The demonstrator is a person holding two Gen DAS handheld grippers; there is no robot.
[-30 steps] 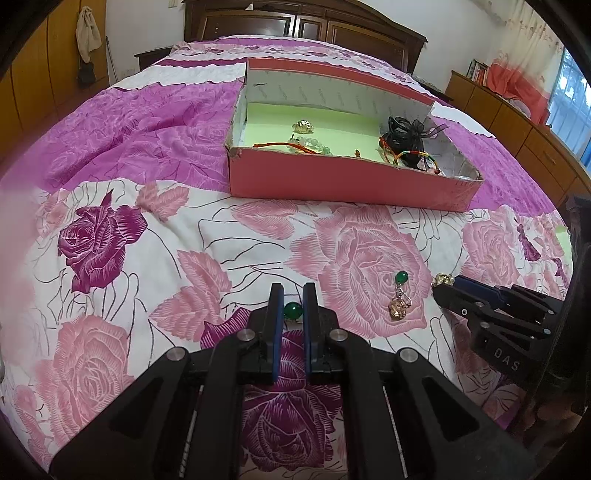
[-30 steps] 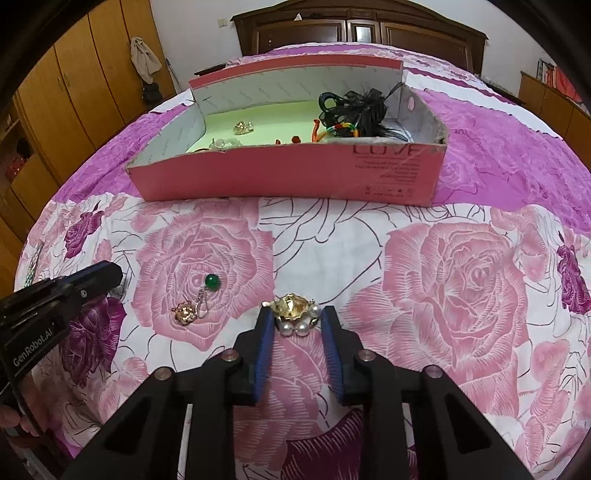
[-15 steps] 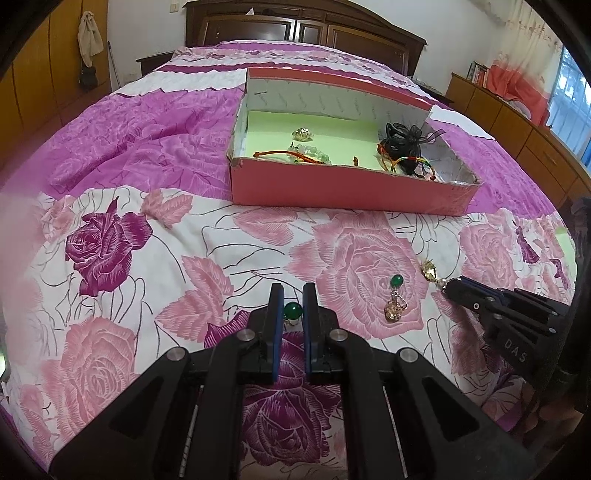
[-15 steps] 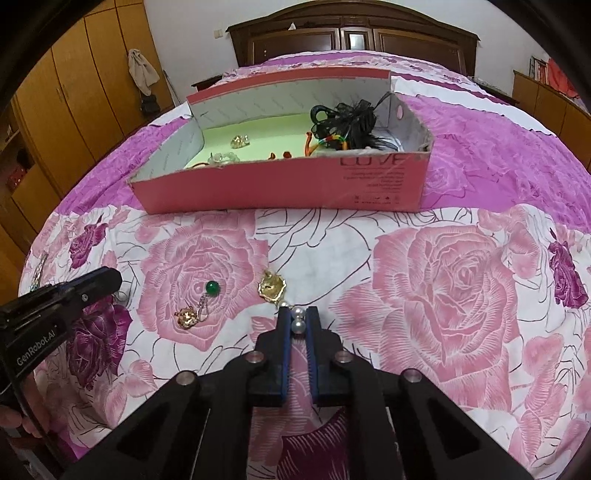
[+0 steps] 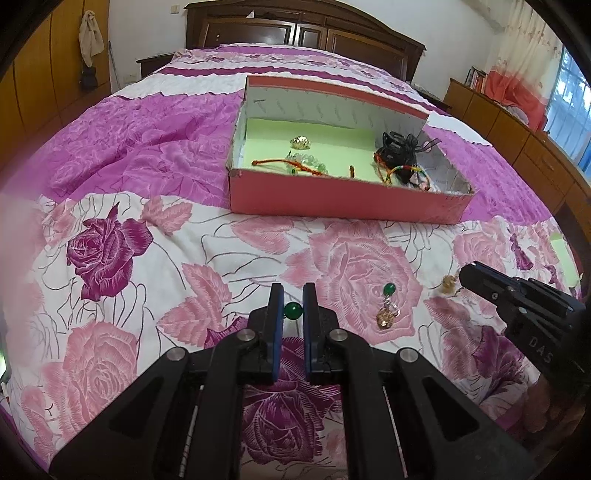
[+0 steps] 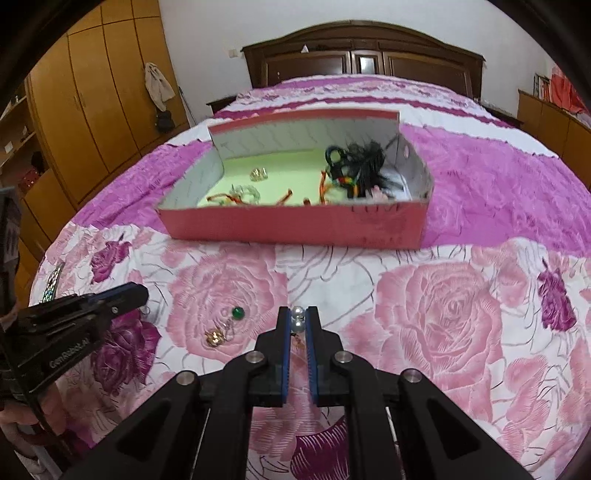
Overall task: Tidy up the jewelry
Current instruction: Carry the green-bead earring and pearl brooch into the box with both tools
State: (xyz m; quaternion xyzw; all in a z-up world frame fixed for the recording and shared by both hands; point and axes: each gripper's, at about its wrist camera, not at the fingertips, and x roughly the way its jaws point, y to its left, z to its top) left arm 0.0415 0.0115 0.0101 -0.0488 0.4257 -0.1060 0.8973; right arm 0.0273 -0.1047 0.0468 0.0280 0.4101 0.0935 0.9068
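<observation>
My left gripper (image 5: 293,295) is shut on a green bead earring (image 5: 293,310) and holds it above the floral bedspread. My right gripper (image 6: 297,317) is shut on a pearl and gold brooch (image 6: 297,320); its gold part hangs at the fingertips in the left wrist view (image 5: 448,283). A second green bead earring with a gold drop (image 5: 387,306) lies on the bedspread between the grippers; it also shows in the right wrist view (image 6: 226,326). The pink box (image 5: 343,201) with a green floor stands further back and holds bracelets, a gold piece and black hair ties.
The bedspread (image 5: 166,258) spreads around the box. A wooden headboard (image 5: 303,29) is at the far end. Wardrobes (image 6: 92,110) stand to the left, low cabinets (image 5: 517,136) to the right. A sparkly item (image 6: 53,282) lies at the bed's left edge.
My right gripper has risen with the brooch, lifting it off the bedspread. The left gripper has also risen slightly with its earring. The second earring has stayed in place.
</observation>
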